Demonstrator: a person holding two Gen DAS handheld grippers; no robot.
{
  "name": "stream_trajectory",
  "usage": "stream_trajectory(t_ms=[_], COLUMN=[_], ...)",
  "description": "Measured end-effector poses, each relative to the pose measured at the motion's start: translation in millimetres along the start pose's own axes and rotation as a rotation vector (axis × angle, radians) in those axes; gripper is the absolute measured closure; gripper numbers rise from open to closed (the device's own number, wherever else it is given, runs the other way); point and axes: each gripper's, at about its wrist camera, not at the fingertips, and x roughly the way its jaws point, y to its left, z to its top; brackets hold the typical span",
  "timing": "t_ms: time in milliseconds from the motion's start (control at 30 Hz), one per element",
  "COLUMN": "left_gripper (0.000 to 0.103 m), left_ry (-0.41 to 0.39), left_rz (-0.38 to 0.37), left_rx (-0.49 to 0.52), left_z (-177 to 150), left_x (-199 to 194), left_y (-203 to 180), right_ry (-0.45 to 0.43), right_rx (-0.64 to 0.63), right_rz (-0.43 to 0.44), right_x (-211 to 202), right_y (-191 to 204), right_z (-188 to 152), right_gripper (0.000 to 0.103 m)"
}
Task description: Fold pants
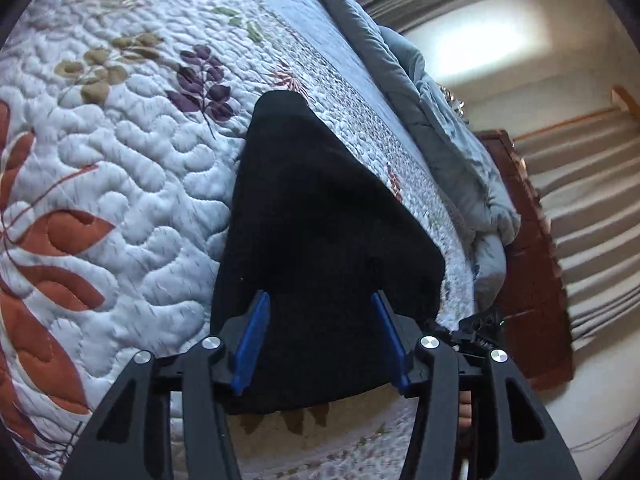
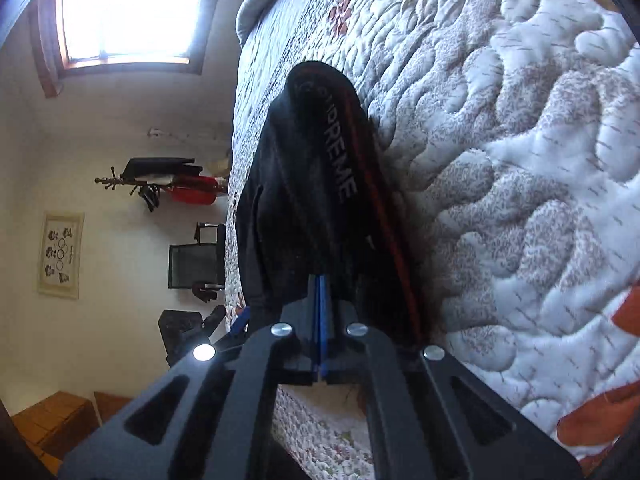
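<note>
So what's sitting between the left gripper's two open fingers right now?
Only the black pants. In the left wrist view the left gripper is open, its blue fingers straddling the dark cloth spread over the quilt.

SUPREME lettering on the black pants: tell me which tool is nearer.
Right. The right tool is shut on the black pants below the lettering; the left tool is open over plain cloth.

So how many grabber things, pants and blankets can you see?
Grippers: 2 (left gripper, jaws open; right gripper, jaws shut on the pants)
Black pants: 1
Quilt: 1
Grey-blue comforter: 1
Total: 5
</note>
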Motion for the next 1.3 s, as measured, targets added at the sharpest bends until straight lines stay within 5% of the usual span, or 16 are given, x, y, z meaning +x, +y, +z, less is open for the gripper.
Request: stream_trajectory(t_ms=[200,267,333,500,833,1300], left_gripper=[0.049,0.039,0.033,0.019,0.012,0.004], left_ry=[-0.001,-0.022,-0.036,-0.083,-0.046,-0.136], left_rz=[0.014,0.045,0.059,0.068,0.028,0.302], left_rx=[-0.029,-0.031,-0.02,-0.033,-0.013,0.313], left_z=[-4.3,-13.6,-23.5,-61.6,-141.1,-242.6], left_x=[-20.0,-37.1,-51.9,-97.7,-154.8,-221.9], left_y=[5.2,3.2,-0.7,-5.0,-14.5,-121.4], right_ry=[-0.085,-0.104,-0.11,-0.168,-0.219,-0.277], right_rx=[0.052,0.025,-0.005,-0.052,-0.069,-0.247], right_rz=[-0.059,-0.102,-0.117,-0.147,-0.138,-0.331], right_x=[-35.5,-51.2,-64.0,-93.0,-127.6,-176.8], right_y=[-0.5,11.0,24.5,49.3,60.1,124.4], right_z=[-8.2,-19.5,-34.6,-84.2,-191.9,-306.2], right_gripper=[0.099,0.084,0.082,0.049,0.033,0.013])
